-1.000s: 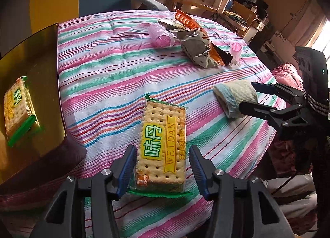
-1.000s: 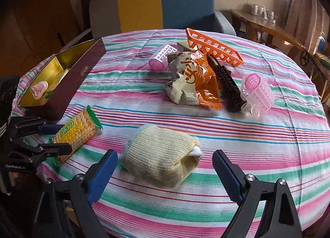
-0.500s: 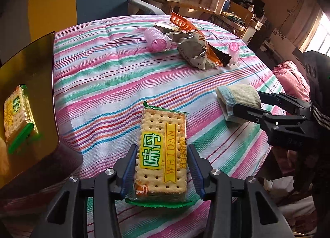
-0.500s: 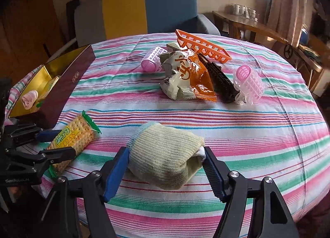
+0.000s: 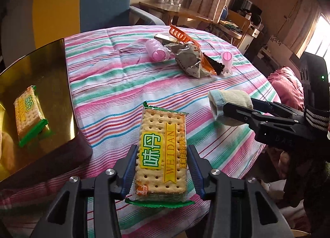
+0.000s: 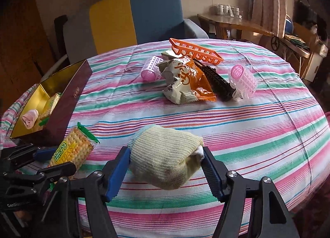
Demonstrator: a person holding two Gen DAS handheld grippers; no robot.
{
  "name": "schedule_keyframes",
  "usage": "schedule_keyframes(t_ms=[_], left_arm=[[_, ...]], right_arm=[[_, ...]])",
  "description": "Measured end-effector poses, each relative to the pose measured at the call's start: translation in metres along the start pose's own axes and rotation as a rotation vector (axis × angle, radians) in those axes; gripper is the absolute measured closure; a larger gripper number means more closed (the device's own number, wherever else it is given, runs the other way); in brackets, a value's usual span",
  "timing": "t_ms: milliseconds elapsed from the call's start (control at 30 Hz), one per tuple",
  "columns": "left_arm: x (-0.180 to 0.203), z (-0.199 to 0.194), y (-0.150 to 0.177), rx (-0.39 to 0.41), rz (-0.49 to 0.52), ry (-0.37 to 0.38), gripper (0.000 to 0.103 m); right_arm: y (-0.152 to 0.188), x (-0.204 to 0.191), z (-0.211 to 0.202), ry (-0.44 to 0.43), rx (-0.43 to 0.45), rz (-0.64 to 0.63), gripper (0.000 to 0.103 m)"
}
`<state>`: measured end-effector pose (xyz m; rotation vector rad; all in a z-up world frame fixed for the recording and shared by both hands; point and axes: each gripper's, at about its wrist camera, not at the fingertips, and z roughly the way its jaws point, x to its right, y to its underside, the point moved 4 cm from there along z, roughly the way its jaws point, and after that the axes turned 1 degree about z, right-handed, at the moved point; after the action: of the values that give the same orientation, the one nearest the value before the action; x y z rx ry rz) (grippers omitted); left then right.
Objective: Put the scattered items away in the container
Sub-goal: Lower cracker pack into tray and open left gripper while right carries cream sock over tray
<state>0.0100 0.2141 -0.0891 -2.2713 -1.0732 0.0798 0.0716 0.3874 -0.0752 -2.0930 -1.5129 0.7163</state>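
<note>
You can read "WEIDAN" in gold on the cracker packet (image 5: 162, 155) — beside large green Chinese characters; your left gripper's body (image 6: 16, 199) reads "GenRobot".

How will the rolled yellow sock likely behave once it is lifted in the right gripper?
The rolled sock looks soft: it bulges between the right gripper's pads, so it probably squashes. Knit fabric likely resists slipping. The white end could unroll.

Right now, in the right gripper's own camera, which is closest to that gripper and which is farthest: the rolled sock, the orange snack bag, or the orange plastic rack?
1. Rolled sock: between the right gripper's pads, at the table's near edge.
2. Orange snack bag: mid-table, beyond the sock.
3. Orange plastic rack: farthest, behind the bag, toward the armchair.
</note>
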Motion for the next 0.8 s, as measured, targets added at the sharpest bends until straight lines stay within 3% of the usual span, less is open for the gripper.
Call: schedule_keyframes(t_ms=[300, 467, 800], left_arm=[[-0.026, -0.038, -0.007, 0.098, -0.05, -0.067, 0.055], [-0.062, -0.065, -0.01, 0.159, -0.137, -0.118, 0.055], [-0.145, -0.088, -0.006, 0.192, -0.309, -0.236, 0.055]], right_arm=[[-0.023, -0.049, -0.008, -0.086, 0.042, -0.057, 0.034], [-0.044, -0.083, -0.006, -0.15, 0.062, -0.095, 0.034], [-0.082, -0.197, 0.015, -0.315, 0.077, -0.212, 0.034]])
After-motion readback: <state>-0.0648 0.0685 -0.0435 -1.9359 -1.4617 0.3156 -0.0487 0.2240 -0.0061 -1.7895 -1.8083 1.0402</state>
